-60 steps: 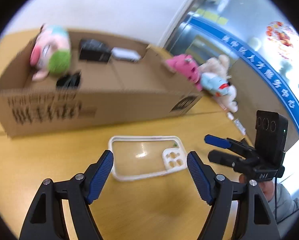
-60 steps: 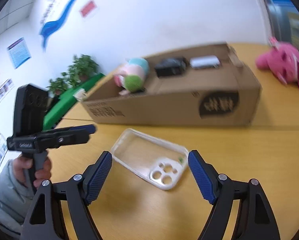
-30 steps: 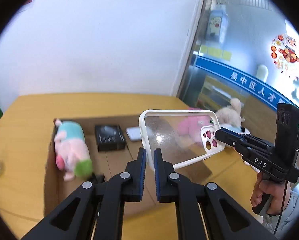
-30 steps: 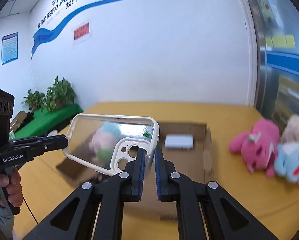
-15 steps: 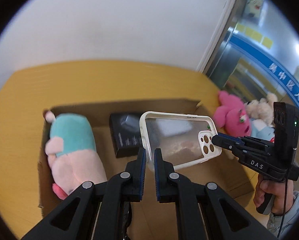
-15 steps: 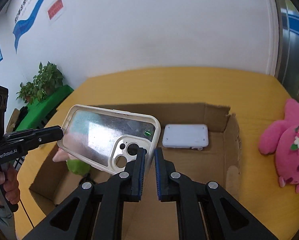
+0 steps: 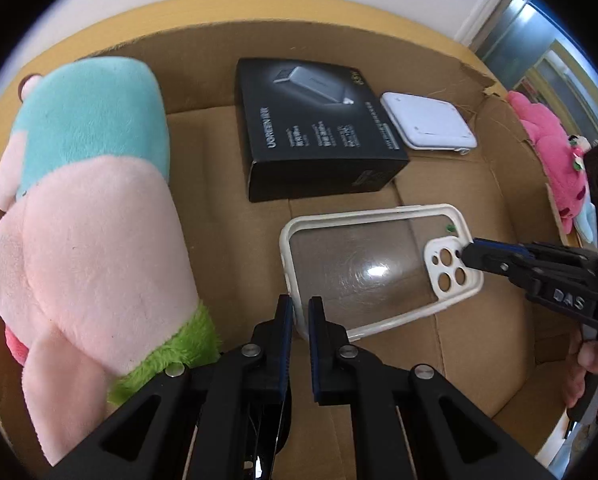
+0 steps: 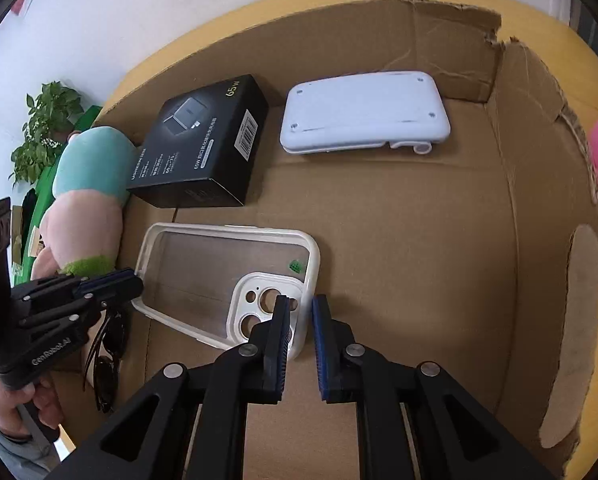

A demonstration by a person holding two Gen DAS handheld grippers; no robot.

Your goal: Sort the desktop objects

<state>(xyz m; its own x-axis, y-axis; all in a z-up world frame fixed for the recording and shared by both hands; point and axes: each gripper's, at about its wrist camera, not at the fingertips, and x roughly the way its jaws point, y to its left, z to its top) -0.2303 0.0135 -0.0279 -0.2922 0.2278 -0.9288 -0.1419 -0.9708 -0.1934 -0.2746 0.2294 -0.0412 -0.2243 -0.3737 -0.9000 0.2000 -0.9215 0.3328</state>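
Note:
A clear phone case with a white rim [image 7: 363, 272] [image 8: 203, 272] is low inside the open cardboard box [image 7: 499, 184] [image 8: 539, 200], just over its floor. My left gripper [image 7: 301, 316] is shut on the case's plain end. My right gripper [image 8: 299, 324] is shut on the corner by the camera cut-out. Each gripper shows in the other's view, the right one [image 7: 469, 254] and the left one [image 8: 133, 284].
In the box lie a pink, teal and green plush toy [image 7: 87, 216] at the left, a black charger box [image 7: 315, 128] [image 8: 203, 148], a white flat device [image 7: 427, 126] [image 8: 363, 112] and dark sunglasses [image 8: 107, 360]. A pink plush [image 7: 555, 160] lies outside on the yellow table.
Both grippers closed on the case lying on the table, lifted it together, carried it over the box and have lowered it down inside.

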